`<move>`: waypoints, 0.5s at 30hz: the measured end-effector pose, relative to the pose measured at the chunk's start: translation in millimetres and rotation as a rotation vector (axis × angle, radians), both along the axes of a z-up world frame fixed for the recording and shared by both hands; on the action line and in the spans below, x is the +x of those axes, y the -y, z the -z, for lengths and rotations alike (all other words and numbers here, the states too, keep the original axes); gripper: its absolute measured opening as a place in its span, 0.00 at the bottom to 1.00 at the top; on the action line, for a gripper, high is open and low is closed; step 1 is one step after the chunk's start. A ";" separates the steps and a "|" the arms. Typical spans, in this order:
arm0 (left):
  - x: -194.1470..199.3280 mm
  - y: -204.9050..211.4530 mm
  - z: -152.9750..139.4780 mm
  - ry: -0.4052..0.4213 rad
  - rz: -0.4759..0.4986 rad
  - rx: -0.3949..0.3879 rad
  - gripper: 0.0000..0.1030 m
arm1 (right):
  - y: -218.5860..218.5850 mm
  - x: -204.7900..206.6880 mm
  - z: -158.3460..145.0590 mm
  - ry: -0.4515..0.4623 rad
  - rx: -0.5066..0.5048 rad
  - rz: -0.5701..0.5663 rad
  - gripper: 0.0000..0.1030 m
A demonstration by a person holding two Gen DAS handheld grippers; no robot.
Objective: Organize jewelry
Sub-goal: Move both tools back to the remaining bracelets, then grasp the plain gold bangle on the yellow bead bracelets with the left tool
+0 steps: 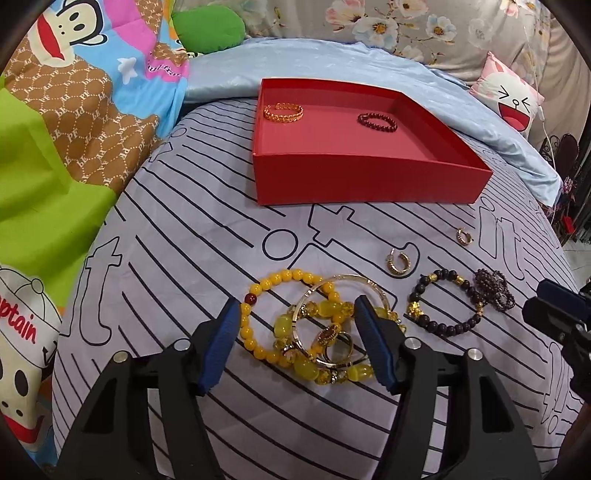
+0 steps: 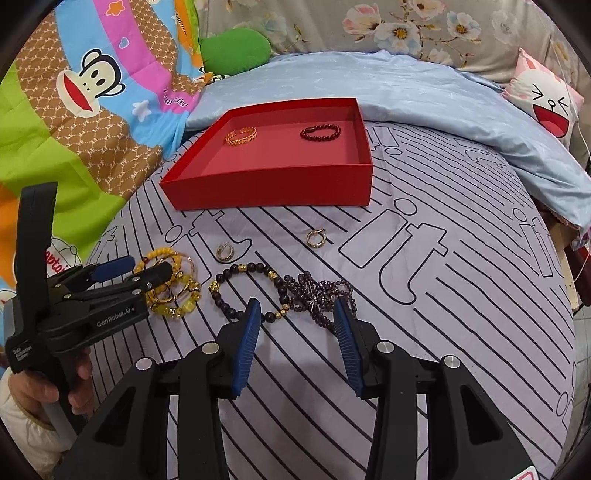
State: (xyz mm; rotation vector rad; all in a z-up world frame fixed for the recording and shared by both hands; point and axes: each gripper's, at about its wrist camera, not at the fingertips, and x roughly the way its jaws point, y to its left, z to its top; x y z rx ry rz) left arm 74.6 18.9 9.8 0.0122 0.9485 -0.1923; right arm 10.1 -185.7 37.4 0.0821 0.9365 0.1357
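Note:
A heap of yellow bead bracelets [image 1: 284, 275] and a clear gold bangle [image 1: 347, 277] lies on the striped sheet. My left gripper [image 1: 297, 306] stands open over the heap, one blue pad on each side, not pressing. It also shows in the right wrist view as the left gripper [image 2: 147, 267]. My right gripper [image 2: 298, 306] is open above a purple bead strand [image 2: 314, 291] and a black bead bracelet [image 2: 255, 266]. Two gold earrings [image 2: 225, 252] [image 2: 316, 237] lie loose. The red box [image 2: 266, 188] holds a gold bracelet [image 2: 241, 136] and a dark red bead bracelet [image 2: 320, 132].
A cartoon monkey quilt [image 1: 74, 110] and a green cushion [image 1: 210, 26] lie to the left. A pale blue blanket [image 2: 443, 96] is bunched behind the box, with a pink cartoon pillow [image 2: 546, 99] at the far right. A hand [image 2: 77, 376] holds the left gripper's handle.

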 end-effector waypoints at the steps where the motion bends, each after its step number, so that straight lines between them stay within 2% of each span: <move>1: 1.8 -0.1 1.0 -0.001 0.003 -0.007 0.56 | -0.8 0.5 0.4 -0.001 0.002 -0.003 0.39; 8: 9.3 4.1 4.1 -0.005 0.032 -0.040 0.42 | -4.6 3.7 2.6 -0.010 0.005 -0.014 0.39; 11: 11.4 3.2 5.1 -0.023 0.042 -0.085 0.31 | -6.1 4.6 2.9 -0.011 0.005 -0.018 0.39; 13: 10.8 3.4 4.6 -0.030 0.054 -0.102 0.19 | -6.5 5.1 3.2 -0.011 0.006 -0.019 0.39; 15: 8.0 4.7 2.9 -0.029 0.066 -0.104 0.17 | -6.7 5.1 3.3 -0.011 0.007 -0.018 0.39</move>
